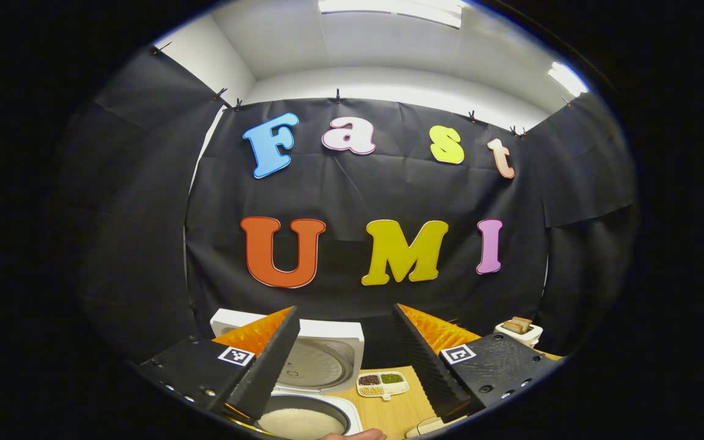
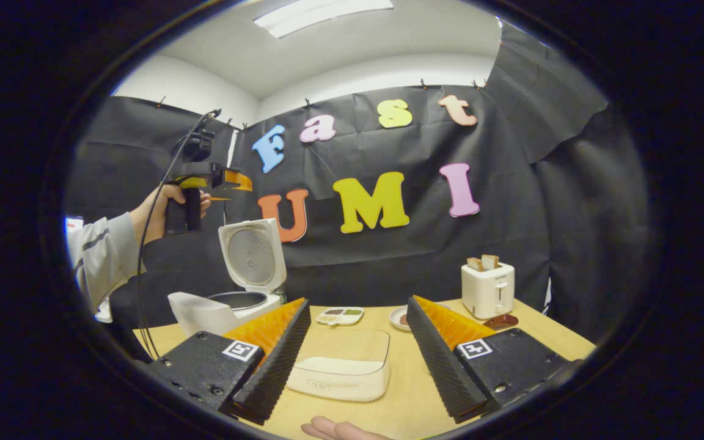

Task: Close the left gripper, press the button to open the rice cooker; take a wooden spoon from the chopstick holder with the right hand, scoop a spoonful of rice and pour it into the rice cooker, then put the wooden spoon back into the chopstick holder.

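In the left gripper view, the left gripper (image 1: 346, 360) hangs above the rice cooker (image 1: 318, 391), its two fingers spread wide and holding nothing. The cooker's lid (image 1: 321, 357) stands open at about 12 o'clock from the pot, and white rice (image 1: 300, 423) fills the pot at 6 o'clock in that view. A small divided dish (image 1: 382, 385) of grains lies on the wooden table (image 1: 398, 412) at 3 o'clock from the cooker. A toaster (image 1: 518, 332) with bread stands farther off at 2 o'clock.

In the right gripper view, the right gripper (image 2: 358, 360) is low over the table, its fingers also spread apart and empty. Between them sits a clear container (image 2: 343, 366) of rice. The open cooker stands at 10 o'clock from it, and above that a hand (image 2: 159, 214) holds the other gripper up in the air. The toaster stands at 2 o'clock, with a plate (image 2: 399, 318) just beside it. Fingertips (image 2: 337, 429) show at 6 o'clock.
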`<state>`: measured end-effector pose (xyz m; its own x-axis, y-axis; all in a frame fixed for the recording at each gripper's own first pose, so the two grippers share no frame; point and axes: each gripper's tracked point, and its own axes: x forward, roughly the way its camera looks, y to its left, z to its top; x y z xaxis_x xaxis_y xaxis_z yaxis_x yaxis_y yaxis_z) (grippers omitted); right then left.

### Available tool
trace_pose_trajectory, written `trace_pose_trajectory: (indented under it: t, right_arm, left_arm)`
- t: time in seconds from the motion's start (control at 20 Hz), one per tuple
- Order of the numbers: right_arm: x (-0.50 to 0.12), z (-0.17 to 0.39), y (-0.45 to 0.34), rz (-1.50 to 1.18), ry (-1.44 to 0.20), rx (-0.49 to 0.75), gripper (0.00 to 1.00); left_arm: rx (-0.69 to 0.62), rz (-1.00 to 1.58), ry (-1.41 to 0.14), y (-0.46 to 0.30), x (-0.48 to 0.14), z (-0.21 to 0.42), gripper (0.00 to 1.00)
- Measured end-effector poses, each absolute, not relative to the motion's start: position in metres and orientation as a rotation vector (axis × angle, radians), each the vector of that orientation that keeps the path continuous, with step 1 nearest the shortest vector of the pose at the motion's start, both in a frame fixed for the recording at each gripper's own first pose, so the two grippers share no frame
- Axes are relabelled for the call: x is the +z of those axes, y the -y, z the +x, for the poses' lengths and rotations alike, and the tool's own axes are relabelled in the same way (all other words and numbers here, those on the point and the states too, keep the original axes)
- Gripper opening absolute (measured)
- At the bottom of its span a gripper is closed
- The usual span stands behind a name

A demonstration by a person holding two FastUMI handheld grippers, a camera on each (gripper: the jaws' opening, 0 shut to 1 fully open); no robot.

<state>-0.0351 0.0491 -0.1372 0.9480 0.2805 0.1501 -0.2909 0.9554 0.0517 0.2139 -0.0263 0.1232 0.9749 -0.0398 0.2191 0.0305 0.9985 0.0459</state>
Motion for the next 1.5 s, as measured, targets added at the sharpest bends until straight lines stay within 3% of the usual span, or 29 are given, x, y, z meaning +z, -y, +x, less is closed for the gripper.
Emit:
trace_pose_trajectory:
  t: [0.1,0.2,0.35,0.4,0.65,0.75,0.8,0.85,0.9,0.95,1.0,1.05,1.15,1.2,1.25,1.3,1.35,1.4,1.5]
  right_arm:
    - [-0.140,-0.037,-0.051,0.087,0.127,0.324,1.00]
    - [-0.138,-0.041,-0.052,0.090,0.137,0.348,0.94]
    - [-0.129,-0.047,-0.056,0.124,0.185,0.376,0.94]
    - [-0.128,-0.047,-0.057,0.132,0.198,0.380,1.00]
    - [-0.145,-0.032,-0.051,0.098,0.162,0.314,1.00]
    - [-0.143,-0.026,-0.052,0.099,0.159,0.287,1.00]
    - [-0.146,-0.026,-0.056,0.100,0.152,0.286,1.00]
    - [-0.146,-0.026,-0.058,0.098,0.152,0.286,0.94]
    - [-0.142,-0.026,-0.056,0.106,0.164,0.279,0.97]
    - [-0.137,-0.027,-0.052,0.127,0.180,0.264,1.00]
    - [-0.133,-0.027,-0.049,0.146,0.189,0.249,0.94]
    - [-0.131,-0.029,-0.050,0.151,0.185,0.244,0.93]
    - [-0.128,-0.039,-0.053,0.153,0.187,0.245,1.00]
    - [-0.127,-0.044,-0.053,0.149,0.186,0.244,0.94]
    - [-0.126,-0.050,-0.055,0.142,0.182,0.248,0.94]
    - [-0.124,-0.059,-0.059,0.136,0.183,0.256,1.00]
    - [-0.120,-0.068,-0.062,0.132,0.190,0.267,0.94]
    - [-0.118,-0.077,-0.064,0.127,0.195,0.278,1.00]
    - [-0.115,-0.093,-0.068,0.125,0.206,0.293,1.00]
  left_arm:
    - [-0.018,0.064,0.212,0.026,0.120,0.240,0.95]
    - [0.019,0.099,0.196,0.015,0.114,0.267,0.95]
    - [0.068,0.091,0.156,-0.012,0.104,0.303,0.95]
    - [0.098,0.076,0.153,-0.022,0.105,0.310,0.95]
    - [0.166,-0.008,0.109,-0.051,0.098,0.333,0.94]
    - [0.190,-0.001,0.021,-0.062,0.074,0.341,0.94]
    - [0.205,0.048,0.002,-0.065,0.067,0.339,0.94]
    - [0.204,0.087,0.035,-0.071,0.074,0.338,0.99]
    - [0.189,0.060,0.021,-0.062,0.073,0.336,1.00]
    - [0.193,0.056,0.029,-0.059,0.074,0.334,0.92]
    - [0.196,0.074,0.037,-0.060,0.073,0.331,1.00]
    - [0.198,0.074,0.029,-0.060,0.071,0.325,0.98]
    - [0.196,0.075,0.003,-0.060,0.063,0.306,0.98]
    - [0.195,0.078,-0.010,-0.060,0.062,0.298,0.98]
    - [0.195,0.078,-0.023,-0.061,0.059,0.289,0.98]
    - [0.192,0.077,-0.036,-0.060,0.056,0.281,0.98]
    - [0.192,0.079,-0.048,-0.060,0.052,0.272,0.98]
    - [0.192,0.081,-0.045,-0.059,0.051,0.263,0.98]
    - [0.171,0.082,-0.043,-0.056,0.041,0.247,0.98]
